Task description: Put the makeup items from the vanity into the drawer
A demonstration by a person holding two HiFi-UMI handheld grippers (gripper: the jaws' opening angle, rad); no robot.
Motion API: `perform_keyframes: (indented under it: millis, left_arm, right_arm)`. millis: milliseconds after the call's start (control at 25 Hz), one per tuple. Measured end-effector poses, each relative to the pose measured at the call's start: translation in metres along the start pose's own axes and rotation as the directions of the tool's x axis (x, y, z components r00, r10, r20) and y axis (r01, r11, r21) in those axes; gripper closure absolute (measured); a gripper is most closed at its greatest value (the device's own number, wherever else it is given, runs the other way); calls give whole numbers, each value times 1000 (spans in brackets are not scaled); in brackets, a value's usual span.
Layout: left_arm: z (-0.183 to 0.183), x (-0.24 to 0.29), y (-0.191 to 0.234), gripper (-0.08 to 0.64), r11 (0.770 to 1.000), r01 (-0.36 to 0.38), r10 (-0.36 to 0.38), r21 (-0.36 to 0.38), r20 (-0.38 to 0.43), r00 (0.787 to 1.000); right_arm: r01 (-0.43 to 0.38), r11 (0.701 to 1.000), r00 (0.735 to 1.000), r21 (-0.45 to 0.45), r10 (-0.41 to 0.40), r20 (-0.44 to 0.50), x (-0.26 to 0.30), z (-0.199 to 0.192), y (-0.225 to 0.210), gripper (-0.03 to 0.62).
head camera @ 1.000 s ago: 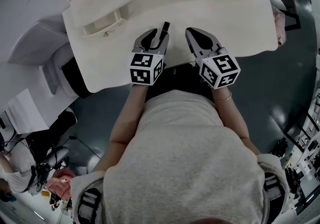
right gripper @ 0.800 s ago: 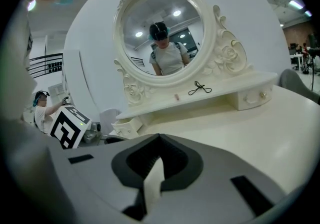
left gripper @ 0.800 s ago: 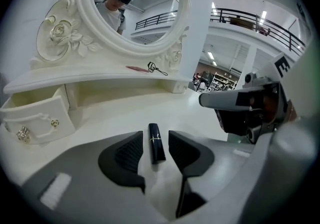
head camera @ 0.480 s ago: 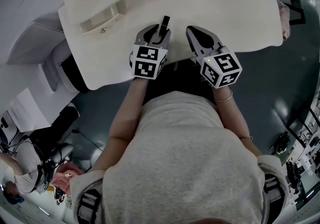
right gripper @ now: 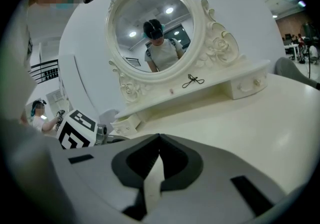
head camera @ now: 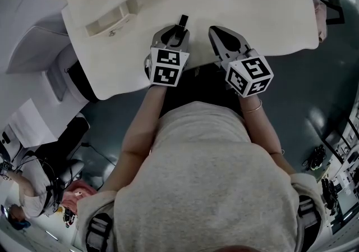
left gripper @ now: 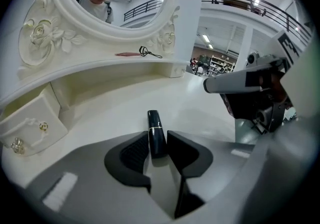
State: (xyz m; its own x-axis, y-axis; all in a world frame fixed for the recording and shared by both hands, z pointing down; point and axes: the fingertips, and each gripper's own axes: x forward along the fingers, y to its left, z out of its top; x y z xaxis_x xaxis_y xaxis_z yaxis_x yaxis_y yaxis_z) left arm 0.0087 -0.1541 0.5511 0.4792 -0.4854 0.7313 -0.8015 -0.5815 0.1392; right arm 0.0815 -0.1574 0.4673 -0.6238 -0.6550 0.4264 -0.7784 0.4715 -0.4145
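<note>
A black lipstick tube (left gripper: 155, 133) with a thin silver band sticks out forward from between the pads of my left gripper (left gripper: 159, 137), which is shut on it. Its jaws have just been closing, with the tube between them. In the head view the left gripper (head camera: 176, 33) hovers low over the white vanity top (head camera: 263, 15) and the lipstick (head camera: 182, 21) points away from me. My right gripper (head camera: 220, 34) hangs beside it to the right, shut and empty, its pads (right gripper: 172, 155) meeting at the tip.
A small drawer (left gripper: 30, 124) with gold knobs sits under the shelf at the left, another drawer (right gripper: 247, 86) at the right. On the shelf below the oval mirror (right gripper: 152, 31) lie an eyelash curler (left gripper: 150, 52) and a thin red stick (left gripper: 127, 54).
My left gripper has sunk toward the vanity top and rolled a little with the lipstick in it; the tube now points straighter away. The right gripper has stayed put.
</note>
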Motion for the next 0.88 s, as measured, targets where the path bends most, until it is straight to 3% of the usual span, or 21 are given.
perform_keyframes:
  millis: [480, 880]
  left_arm:
    - [-1, 0, 3, 456, 1000, 10, -10, 0, -10, 1000]
    - [10, -21, -1, 456, 998, -30, 32, -52, 36, 999]
  right_arm:
    - [-34, 999, 999, -10, 34, 10, 4, 9, -4, 584]
    - [-142, 990, 990, -27, 142, -11, 7, 13, 9, 584]
